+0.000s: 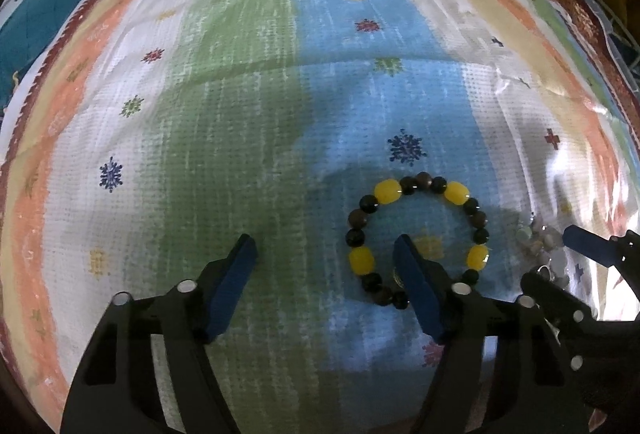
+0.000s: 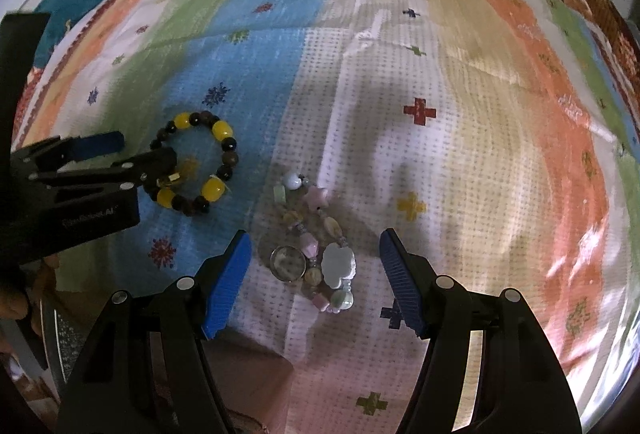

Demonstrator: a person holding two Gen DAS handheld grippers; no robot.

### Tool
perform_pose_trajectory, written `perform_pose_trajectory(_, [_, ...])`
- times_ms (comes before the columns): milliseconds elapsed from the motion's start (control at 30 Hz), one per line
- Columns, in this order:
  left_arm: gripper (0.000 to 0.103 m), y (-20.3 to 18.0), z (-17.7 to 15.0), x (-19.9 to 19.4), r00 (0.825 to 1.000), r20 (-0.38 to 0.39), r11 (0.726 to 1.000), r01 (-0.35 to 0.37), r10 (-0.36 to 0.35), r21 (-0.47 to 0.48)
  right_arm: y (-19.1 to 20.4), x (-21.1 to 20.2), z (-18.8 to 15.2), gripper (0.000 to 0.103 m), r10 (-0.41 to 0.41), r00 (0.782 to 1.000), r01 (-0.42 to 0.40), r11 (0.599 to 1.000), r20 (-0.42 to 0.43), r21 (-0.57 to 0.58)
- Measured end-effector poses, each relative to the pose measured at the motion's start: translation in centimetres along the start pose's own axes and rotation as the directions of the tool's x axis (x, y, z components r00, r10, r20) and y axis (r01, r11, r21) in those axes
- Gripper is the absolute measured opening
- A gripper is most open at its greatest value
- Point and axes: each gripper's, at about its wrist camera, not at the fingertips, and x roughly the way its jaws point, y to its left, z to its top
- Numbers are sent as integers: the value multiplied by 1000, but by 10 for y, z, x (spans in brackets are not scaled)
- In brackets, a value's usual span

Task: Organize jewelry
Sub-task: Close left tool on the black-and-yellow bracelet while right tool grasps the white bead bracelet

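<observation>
**Where everything sits**

Two bracelets flat on the tablecloth (image 2: 460,170): round beaded bracelet (image 2: 224,158) left, charm bracelet (image 2: 316,246) just right of it. Left gripper (image 1: 326,250) straddling the round one's near-left edge. Right gripper (image 2: 314,250) spread either side of the charm one.

Most of the striped tabletop (image 2: 460,162) lies bare toward its far edge and right side. Near the front edge, the yellow-and-dark bracelet (image 2: 196,164) and the pastel bracelet (image 2: 316,254) lie close together, and the left gripper (image 2: 132,154) seemingly overlaps the first.
</observation>
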Motion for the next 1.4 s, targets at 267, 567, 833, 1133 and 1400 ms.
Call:
perform_pose_trajectory(267, [24,8,-2,-1,1000,9,1000,-13,13,-15,-3,1,1,55,-19,1000,19,1000,0,2])
perform_pose_trajectory(567, [11,8,-3,-5,1000,6,1000,-2,2,-17,-15,-2,2,22,-8,1000,7,999,3,38])
perform_pose_trajectory(833, [11,6,-6,-27,999,37,999,39,-38,-24,-14,-16,5,11,21,999,-22,999,35,38])
perform_pose_trajectory(1133, [11,-11,-11,-56,994,98,999,44,-44,9,-17,-37,4,11,22,996,-25,999,82,41])
perform_pose_trajectory(1400, [11,-13,-15,-75,991,110,996,82,-78,-31,-13,-61,2,11,32,989,-38,999,142,39])
